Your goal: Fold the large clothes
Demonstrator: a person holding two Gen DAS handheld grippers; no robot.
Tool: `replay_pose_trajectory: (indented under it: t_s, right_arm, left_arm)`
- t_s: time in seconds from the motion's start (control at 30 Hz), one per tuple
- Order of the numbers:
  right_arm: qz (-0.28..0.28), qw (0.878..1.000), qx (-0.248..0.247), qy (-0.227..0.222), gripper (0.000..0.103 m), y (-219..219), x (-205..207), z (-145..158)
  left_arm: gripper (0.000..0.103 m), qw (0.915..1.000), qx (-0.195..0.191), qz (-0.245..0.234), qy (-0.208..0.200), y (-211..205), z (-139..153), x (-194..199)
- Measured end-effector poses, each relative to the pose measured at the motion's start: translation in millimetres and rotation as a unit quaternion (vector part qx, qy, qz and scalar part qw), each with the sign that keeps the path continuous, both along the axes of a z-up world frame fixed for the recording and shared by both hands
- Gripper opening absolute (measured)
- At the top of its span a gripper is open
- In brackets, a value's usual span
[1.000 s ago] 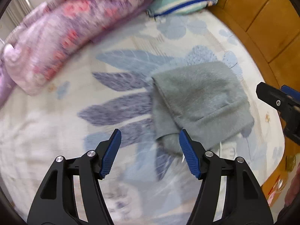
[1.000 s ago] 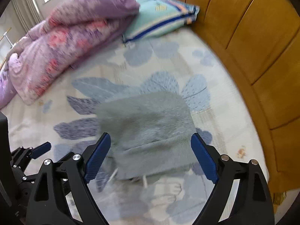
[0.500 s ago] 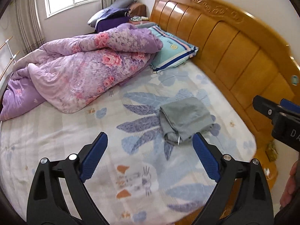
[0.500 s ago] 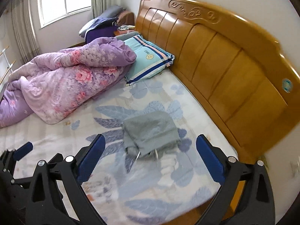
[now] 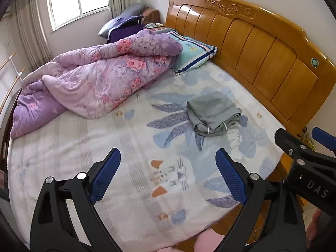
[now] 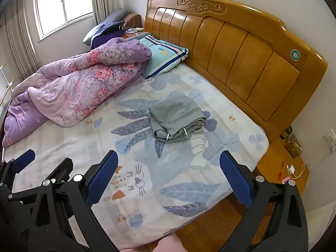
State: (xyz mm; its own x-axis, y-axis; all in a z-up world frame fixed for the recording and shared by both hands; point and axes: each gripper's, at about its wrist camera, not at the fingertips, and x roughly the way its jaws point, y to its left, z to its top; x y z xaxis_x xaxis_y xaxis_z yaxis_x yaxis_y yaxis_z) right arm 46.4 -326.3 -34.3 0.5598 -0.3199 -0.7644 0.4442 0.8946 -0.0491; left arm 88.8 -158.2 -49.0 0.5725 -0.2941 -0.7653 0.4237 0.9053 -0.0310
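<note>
A grey garment lies folded into a compact rectangle on the bed sheet, with two white drawstrings at its near edge. It also shows in the right wrist view. My left gripper is open and empty, held well back above the bed's near edge. My right gripper is open and empty, also well back from the garment. The right gripper also shows at the right edge of the left wrist view. The left gripper shows at the left edge of the right wrist view.
A crumpled purple floral quilt covers the bed's far left. A teal striped pillow lies against the wooden headboard. A wooden nightstand with small items stands right of the bed.
Both grippers have pulled far back and up from the folded grey garment, which stays on the bed. Both jaws have opened wider.
</note>
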Motion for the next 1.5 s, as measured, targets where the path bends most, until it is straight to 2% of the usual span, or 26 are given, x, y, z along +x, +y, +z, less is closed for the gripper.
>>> replay_pose_trajectory:
  t_s: [0.33,0.67,0.97,1.13,1.5]
  right_arm:
    - [-0.022,1.000,0.014,0.004,0.094,-12.5,-14.3,-5.3]
    - [-0.029,1.000,0.001,0.001,0.094,-17.9,-15.0,-2.7]
    - [-0.007,1.000,0.007,0.005,0.094,-14.0,-6.5,-4.0]
    - [0.014,1.000,-0.001,0.026,0.094,-6.4,0.9,-9.7]
    - [0.033,0.999,-0.016,0.025,0.094,1.4,11.5,-9.8]
  left_arm:
    - [0.092,1.0000,0.004,-0.006,-0.006,-8.2,-0.4,-2.4]
    - [0.092,0.9999,0.003,-0.012,-0.007,-15.4,-1.0,5.7]
    - [0.092,0.9997,0.014,0.019,0.000,-2.5,-2.4,11.4]
    - [0.092,0.9991,0.012,0.039,0.006,8.0,-2.9,14.5]
    - [0.092,0.9986,0.009,0.048,0.019,12.0,-7.0,24.0]
